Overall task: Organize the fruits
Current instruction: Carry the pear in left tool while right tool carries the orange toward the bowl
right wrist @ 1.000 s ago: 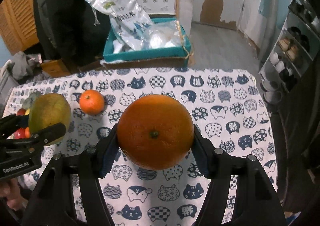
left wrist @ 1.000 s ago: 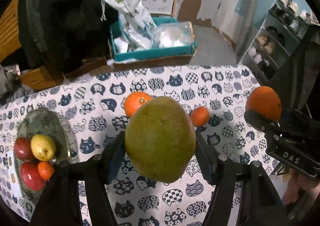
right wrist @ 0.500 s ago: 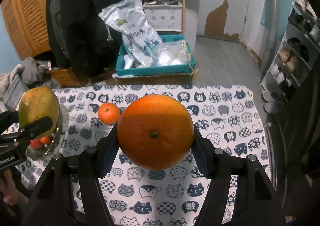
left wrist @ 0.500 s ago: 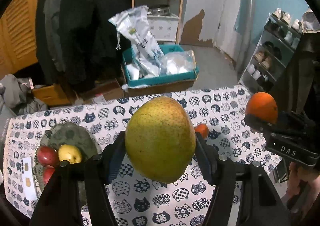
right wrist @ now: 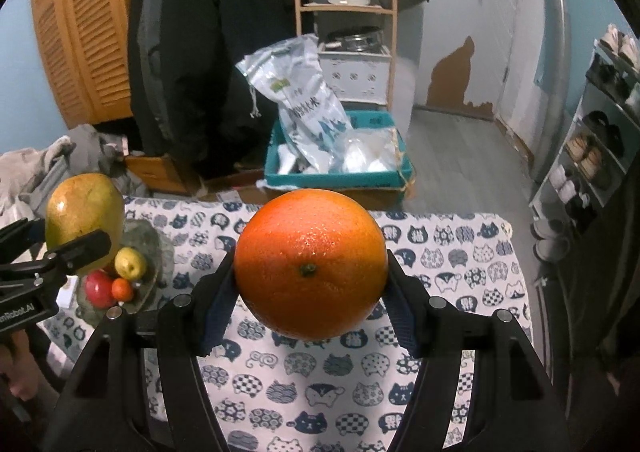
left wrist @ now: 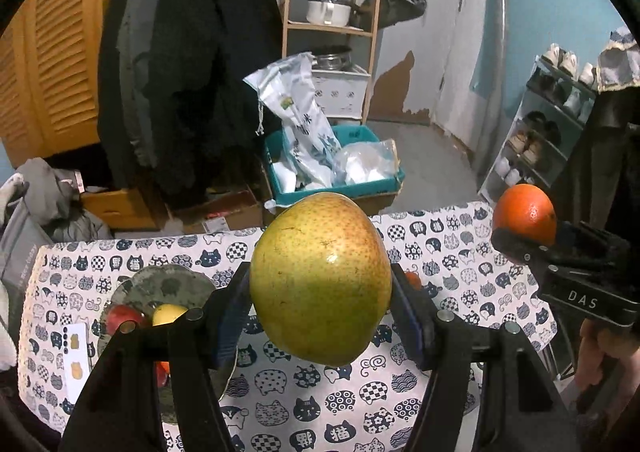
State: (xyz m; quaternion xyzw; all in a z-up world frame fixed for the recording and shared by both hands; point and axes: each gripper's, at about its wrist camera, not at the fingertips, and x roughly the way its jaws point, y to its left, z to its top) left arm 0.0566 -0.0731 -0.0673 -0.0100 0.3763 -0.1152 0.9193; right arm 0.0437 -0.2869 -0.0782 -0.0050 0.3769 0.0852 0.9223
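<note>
My left gripper [left wrist: 320,292] is shut on a large green-yellow mango [left wrist: 320,280] and holds it high above the table. My right gripper [right wrist: 310,276] is shut on a big orange [right wrist: 310,264], also held high; the orange also shows in the left wrist view [left wrist: 524,214]. The mango also shows in the right wrist view [right wrist: 84,212]. A grey plate [right wrist: 154,248] at the table's left holds a yellow fruit [right wrist: 130,263], a red apple [right wrist: 98,288] and a small orange fruit [right wrist: 122,289]. A small tangerine [left wrist: 413,279] lies on the table, mostly hidden behind my left finger.
The table has a cat-print cloth [right wrist: 440,252]. Behind it on the floor stands a teal box [right wrist: 340,172] with plastic bags. A shoe rack [right wrist: 600,140] is at the right. Dark coats [right wrist: 192,52] hang at the back left.
Both grippers have risen and drawn back from the table with their fruits. The table and plate now look smaller and lower in both views.
</note>
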